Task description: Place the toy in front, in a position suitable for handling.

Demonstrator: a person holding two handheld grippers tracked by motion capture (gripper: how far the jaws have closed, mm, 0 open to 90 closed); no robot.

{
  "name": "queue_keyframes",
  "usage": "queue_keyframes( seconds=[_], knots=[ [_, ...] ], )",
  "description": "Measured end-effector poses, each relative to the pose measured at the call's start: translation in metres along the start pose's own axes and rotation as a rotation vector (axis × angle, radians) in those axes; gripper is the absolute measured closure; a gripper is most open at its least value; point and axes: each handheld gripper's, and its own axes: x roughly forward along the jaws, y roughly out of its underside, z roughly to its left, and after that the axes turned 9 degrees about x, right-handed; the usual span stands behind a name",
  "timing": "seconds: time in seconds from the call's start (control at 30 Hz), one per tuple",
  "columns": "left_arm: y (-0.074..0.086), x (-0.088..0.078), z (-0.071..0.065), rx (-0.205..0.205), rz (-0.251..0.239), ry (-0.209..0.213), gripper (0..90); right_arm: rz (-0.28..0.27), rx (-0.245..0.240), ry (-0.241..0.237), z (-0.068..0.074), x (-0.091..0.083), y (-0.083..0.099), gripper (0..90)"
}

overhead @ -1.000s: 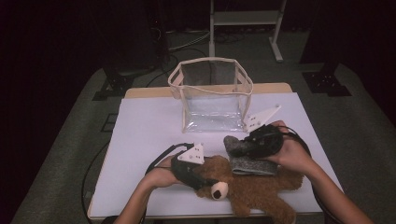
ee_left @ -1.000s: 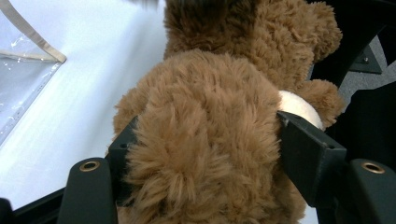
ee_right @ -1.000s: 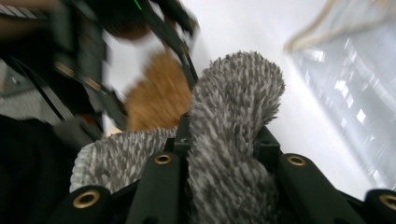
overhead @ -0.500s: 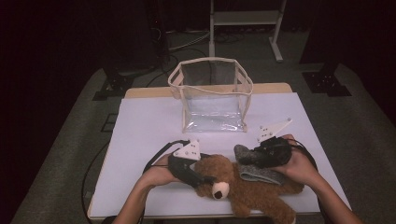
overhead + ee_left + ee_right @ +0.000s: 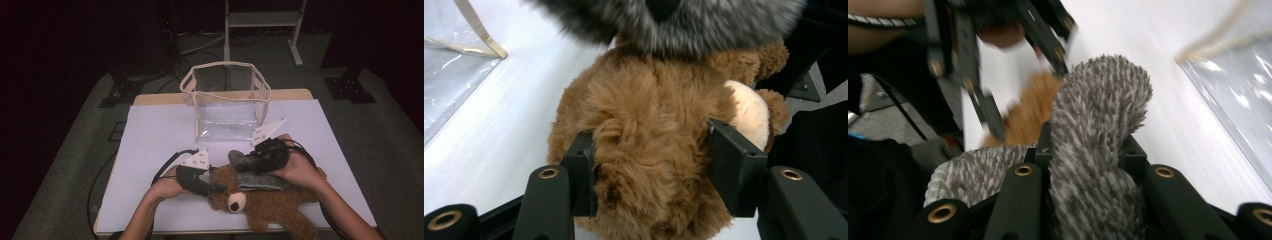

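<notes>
White sheeting is covering the surface, and I'm pinning the brown teddy bear at its near edge: my left gripper has just been closing, jaws now pinching its head. My right gripper is clamping the grey furry cloth over the bear, probably for the clear bag behind.

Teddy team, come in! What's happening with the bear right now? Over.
Left gripper just closed, clamped on teddy bear. Right gripper holds grey fuzzy cloth above the bear. Clear bag stands behind, nothing between.
</notes>
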Motion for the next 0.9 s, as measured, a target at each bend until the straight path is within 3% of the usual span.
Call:
queue_keyframes(
  seconds=[0.1, 0.17, 0.27, 0.67, 0.9],
  knots=[
    [0.0, 0.0, -0.002, 0.003, -0.002, 0.0, 44.8, 0.016, -0.035, -0.03, 0.007, 0.016, -0.014, 70.3],
    [0.0, 0.0, -0.002, 0.007, 0.004, 0.001, 44.7, 0.056, -0.059, -0.015, 0.01, 0.026, -0.018, 70.2],
    [0.0, 0.001, -0.002, 0.012, 0.009, -0.002, 44.3, 0.099, -0.053, 0.001, 0.008, 0.032, -0.013, 70.0],
    [-0.001, 0.001, -0.003, 0.017, 0.02, -0.005, 43.8, 0.129, 0.018, 0.072, -0.006, -0.001, 0.023, 69.8],
    [-0.001, 0.001, -0.003, 0.019, 0.023, -0.003, 43.1, 0.11, 0.016, 0.102, -0.006, -0.019, 0.035, 69.6]
  ],
)
